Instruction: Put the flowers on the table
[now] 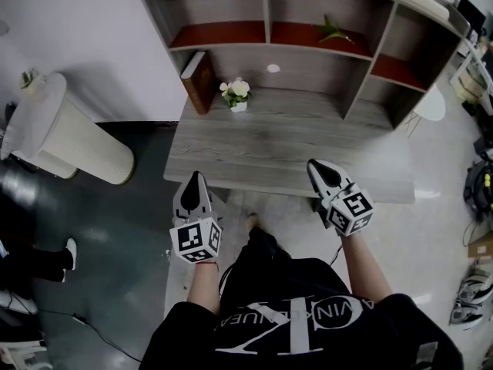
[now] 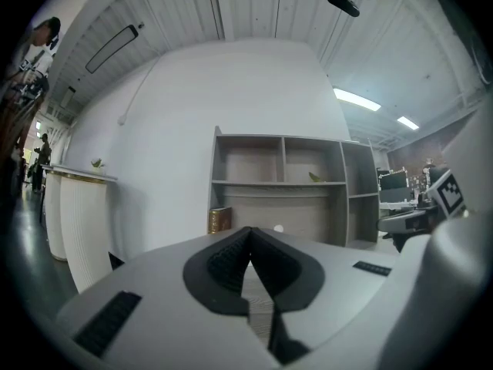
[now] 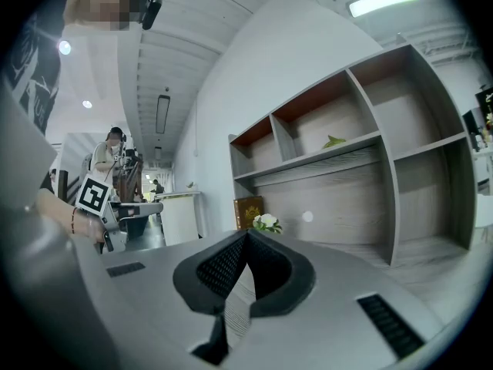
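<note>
A small bunch of white flowers [image 1: 236,92] in a white pot stands at the back left of the grey wooden desk [image 1: 293,149], next to a leaning brown book [image 1: 199,81]. The right gripper view shows the flowers [image 3: 266,223] just above the jaws, far off. My left gripper [image 1: 196,178] hangs at the desk's front edge, shut and empty; its own view shows the jaws meeting at the tip [image 2: 249,230]. My right gripper [image 1: 318,167] is over the front right of the desk, also shut on nothing [image 3: 246,234]. Both are well short of the flowers.
Shelving [image 1: 308,14] rises at the desk's back, with a green sprig [image 1: 333,31] in an upper compartment. A white ribbed pedestal [image 1: 69,133] stands on the floor to the left. A white chair [image 1: 431,105] and clutter sit to the right.
</note>
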Available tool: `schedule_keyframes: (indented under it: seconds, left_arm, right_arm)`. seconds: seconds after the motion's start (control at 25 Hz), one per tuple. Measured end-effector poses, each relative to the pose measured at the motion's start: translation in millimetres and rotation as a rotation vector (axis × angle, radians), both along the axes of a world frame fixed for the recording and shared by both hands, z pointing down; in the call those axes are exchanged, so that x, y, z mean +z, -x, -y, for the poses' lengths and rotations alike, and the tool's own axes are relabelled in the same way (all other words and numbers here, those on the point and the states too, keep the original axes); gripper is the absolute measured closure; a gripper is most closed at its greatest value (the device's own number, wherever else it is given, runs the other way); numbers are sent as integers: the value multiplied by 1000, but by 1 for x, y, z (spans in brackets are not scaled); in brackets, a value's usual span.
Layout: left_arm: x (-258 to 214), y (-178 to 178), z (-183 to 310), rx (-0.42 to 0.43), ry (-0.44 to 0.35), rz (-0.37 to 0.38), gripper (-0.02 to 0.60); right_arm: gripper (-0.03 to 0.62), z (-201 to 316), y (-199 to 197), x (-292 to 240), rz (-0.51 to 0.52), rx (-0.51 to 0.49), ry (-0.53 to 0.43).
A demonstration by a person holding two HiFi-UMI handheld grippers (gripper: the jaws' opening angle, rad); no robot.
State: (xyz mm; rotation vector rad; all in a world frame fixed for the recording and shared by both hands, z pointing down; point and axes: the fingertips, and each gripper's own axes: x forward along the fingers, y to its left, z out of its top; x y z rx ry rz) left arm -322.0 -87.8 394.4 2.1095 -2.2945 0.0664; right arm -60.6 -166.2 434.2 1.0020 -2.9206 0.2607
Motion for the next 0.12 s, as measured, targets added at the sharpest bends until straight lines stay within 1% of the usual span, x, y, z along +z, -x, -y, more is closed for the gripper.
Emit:
schedule_keyframes:
  seconds: [0.12]
  left_arm:
    - [-1, 1, -3, -6, -2, 5, 578]
  right_arm:
    - [585, -2, -1, 0, 2, -1, 2]
